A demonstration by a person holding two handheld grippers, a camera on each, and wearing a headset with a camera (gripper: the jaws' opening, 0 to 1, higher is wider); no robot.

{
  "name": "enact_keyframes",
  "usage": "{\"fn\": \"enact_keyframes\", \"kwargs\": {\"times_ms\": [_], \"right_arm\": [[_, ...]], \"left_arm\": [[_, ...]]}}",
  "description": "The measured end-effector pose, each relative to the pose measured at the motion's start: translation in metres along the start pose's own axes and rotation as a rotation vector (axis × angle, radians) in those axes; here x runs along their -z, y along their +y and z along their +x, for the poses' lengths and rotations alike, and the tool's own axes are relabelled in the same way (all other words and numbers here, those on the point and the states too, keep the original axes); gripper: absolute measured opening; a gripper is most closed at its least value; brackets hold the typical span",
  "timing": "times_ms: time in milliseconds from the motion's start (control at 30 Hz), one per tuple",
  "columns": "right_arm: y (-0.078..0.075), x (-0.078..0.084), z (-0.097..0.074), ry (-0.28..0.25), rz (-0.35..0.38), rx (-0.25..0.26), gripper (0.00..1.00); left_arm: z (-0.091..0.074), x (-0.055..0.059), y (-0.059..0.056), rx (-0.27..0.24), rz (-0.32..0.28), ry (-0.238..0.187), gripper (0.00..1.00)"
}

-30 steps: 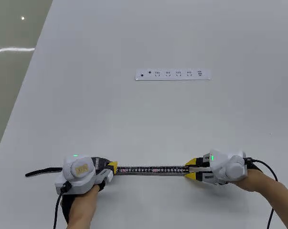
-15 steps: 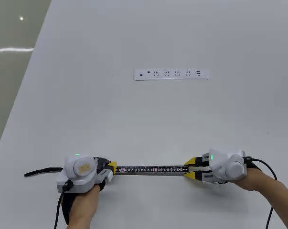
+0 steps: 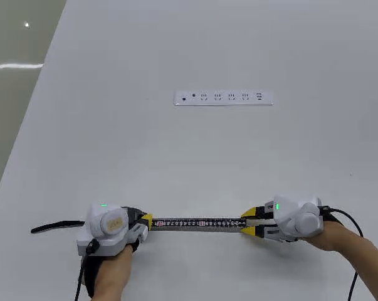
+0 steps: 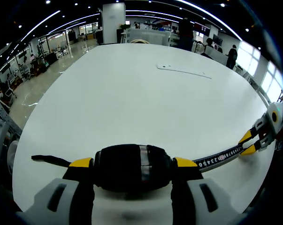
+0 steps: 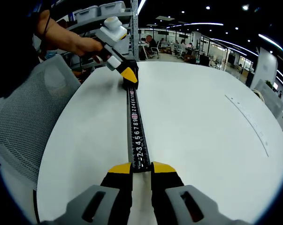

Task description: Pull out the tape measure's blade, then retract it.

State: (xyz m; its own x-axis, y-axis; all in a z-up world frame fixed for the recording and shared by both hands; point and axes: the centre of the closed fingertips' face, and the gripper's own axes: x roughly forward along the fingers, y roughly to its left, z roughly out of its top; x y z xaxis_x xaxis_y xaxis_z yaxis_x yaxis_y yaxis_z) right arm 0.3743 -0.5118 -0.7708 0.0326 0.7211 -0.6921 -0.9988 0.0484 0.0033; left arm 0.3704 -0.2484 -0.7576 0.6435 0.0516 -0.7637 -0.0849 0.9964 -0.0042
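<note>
A black tape measure case sits between the jaws of my left gripper, which is shut on it near the table's front left. Its wrist strap trails off to the left. The blade runs straight to the right, low over the table, with numbers showing. My right gripper is shut on the blade's end, yellow tips pinching it. In the right gripper view the left gripper holds the case at the blade's far end.
A white power strip lies flat on the white table further back, well away from both grippers. The table's left edge drops to a glossy floor. People and desks stand beyond the table's far side.
The blade between the grippers has stayed about the same length, perhaps slightly shorter as the left gripper edged right. The head camera shifted a little.
</note>
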Motion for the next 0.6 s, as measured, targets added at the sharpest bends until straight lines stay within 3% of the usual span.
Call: {"fn": "enact_keyframes", "kwargs": {"times_ms": [600], "right_arm": [[0.0003, -0.0067, 0.0035, -0.004, -0.012, -0.007, 0.13]], "left_arm": [[0.0001, -0.0001, -0.0013, 0.014, 0.005, -0.005, 0.63]]}}
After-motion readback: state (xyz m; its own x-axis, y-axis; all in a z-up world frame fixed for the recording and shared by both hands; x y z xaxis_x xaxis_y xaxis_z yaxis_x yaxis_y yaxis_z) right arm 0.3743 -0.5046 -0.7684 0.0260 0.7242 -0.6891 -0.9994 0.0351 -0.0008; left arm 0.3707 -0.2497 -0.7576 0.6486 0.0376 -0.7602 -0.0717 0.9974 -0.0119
